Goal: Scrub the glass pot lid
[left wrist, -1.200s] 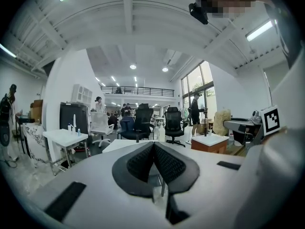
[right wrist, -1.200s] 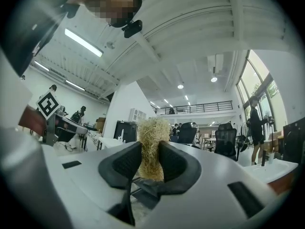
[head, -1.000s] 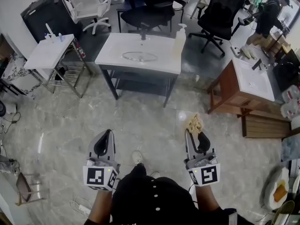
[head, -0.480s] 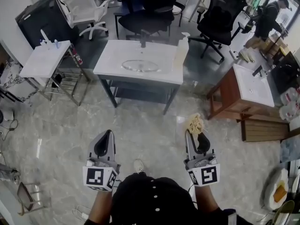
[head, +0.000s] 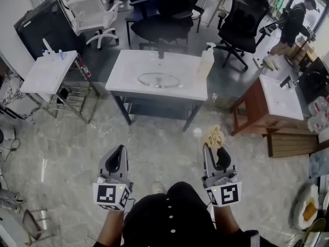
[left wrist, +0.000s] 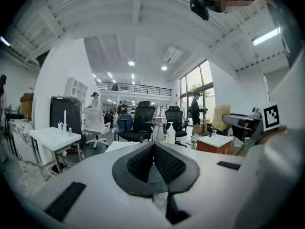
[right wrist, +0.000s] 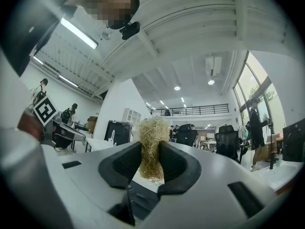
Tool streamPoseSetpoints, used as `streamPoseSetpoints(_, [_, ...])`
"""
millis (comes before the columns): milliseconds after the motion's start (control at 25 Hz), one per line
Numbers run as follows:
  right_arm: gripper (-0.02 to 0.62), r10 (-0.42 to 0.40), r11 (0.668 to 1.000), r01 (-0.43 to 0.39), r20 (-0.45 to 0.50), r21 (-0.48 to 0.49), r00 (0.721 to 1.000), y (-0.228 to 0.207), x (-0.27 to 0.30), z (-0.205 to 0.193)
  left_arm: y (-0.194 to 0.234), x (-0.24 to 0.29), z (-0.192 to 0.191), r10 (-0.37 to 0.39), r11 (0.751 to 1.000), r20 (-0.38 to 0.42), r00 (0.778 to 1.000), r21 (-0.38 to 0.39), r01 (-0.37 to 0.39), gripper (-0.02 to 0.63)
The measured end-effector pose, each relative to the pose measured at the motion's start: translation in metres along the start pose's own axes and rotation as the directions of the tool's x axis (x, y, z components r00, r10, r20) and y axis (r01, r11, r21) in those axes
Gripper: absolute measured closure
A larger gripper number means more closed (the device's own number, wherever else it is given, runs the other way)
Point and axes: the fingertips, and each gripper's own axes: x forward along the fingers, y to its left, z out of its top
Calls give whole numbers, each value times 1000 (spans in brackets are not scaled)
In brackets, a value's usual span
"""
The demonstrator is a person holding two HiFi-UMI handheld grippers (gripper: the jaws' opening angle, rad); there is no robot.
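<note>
A person stands on a pale marbled floor (head: pixel 154 143) with a two-jaw tool in each hand, facing a white rectangular washstand on dark metal legs (head: pixel 128 68). The clear round glass pot lid (head: pixel 158 80) lies in the middle of the washstand top, just in front of a dark faucet (head: pixel 162 49) and well apart from both grippers. A white pump bottle (head: pixel 206 60) stands near the top's right rear corner. The right gripper (head: pixel 215 148) is clamped on a straw-coloured fibrous scrubbing pad (head: pixel 214 136), which stands up between its black ribbed pads and pokes out past the tips. The left gripper (head: pixel 121 150) carries nothing, its black pads pressed together at the tips. Both grippers point ahead toward the washstand, side by side. A small white side table (head: pixel 49 71) stands to the left, a wooden-framed basin unit with a white top (head: pixel 277 99) to the right, and black mesh office chairs (head: pixel 241 19) behind. Another person in dark clothes (head: pixel 293 19) is at the far right rear.
</note>
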Motion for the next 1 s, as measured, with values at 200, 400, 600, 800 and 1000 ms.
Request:
streamPoseSetpoints(200, [468, 1, 1000, 0, -22, 4, 1000, 1, 17, -10, 12, 15, -8, -5, 1000, -27, 1000, -19, 4, 580])
streamPoseSetpoints(400, [468, -3, 1000, 3, -28, 20, 1000, -14, 34, -24, 5, 44, -16, -27, 999, -69, 997, -44, 24, 580])
streamPoseSetpoints(600, [468, 18, 999, -17, -30, 35, 999, -32, 64, -41, 8, 78, -15, -16, 999, -81, 997, -32, 13, 580])
streamPoseSetpoints(800, [468, 39, 999, -39, -21, 19, 999, -63, 103, -48, 8, 123, -5, -15, 1000, -88, 996, -29, 13, 580])
streamPoseSetpoints(1000, [468, 43, 999, -42, -15, 31, 999, -101, 140, -61, 8, 176, 14, -1, 1000, -65, 998, -8, 0, 580])
